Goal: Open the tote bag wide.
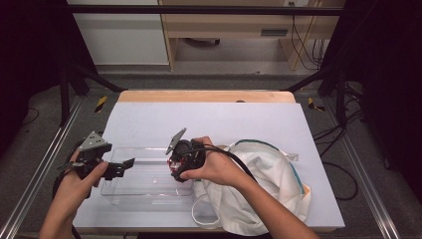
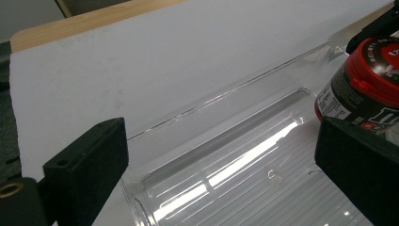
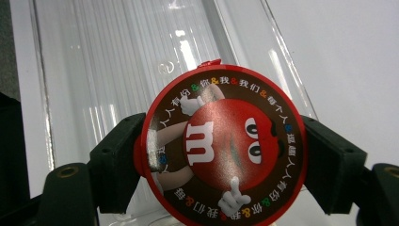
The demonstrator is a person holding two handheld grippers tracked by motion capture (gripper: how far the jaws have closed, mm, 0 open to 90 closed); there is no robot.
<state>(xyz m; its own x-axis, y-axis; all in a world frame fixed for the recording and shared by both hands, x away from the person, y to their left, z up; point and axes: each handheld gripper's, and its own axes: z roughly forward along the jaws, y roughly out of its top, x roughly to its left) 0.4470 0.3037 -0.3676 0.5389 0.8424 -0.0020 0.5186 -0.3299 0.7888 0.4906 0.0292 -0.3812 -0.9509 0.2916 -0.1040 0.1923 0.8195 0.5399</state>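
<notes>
Partly hidden: candy tub [image 3: 221, 150] between right claw [image 3: 221, 157] jaws.

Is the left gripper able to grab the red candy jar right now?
Probably not yet: the right gripper is already clamped around the candy jar, covering its sides. The left gripper sits open at the clear tray's other end.

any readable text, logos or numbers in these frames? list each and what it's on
"m": big white letter on the red candy character on the candy tub lid.
"你&我&我们&每个人": lid's rim ring, roughly as it reads; the rest of the ring I can't read reliably.
Side label of the tub: print too small and blurred.
</notes>
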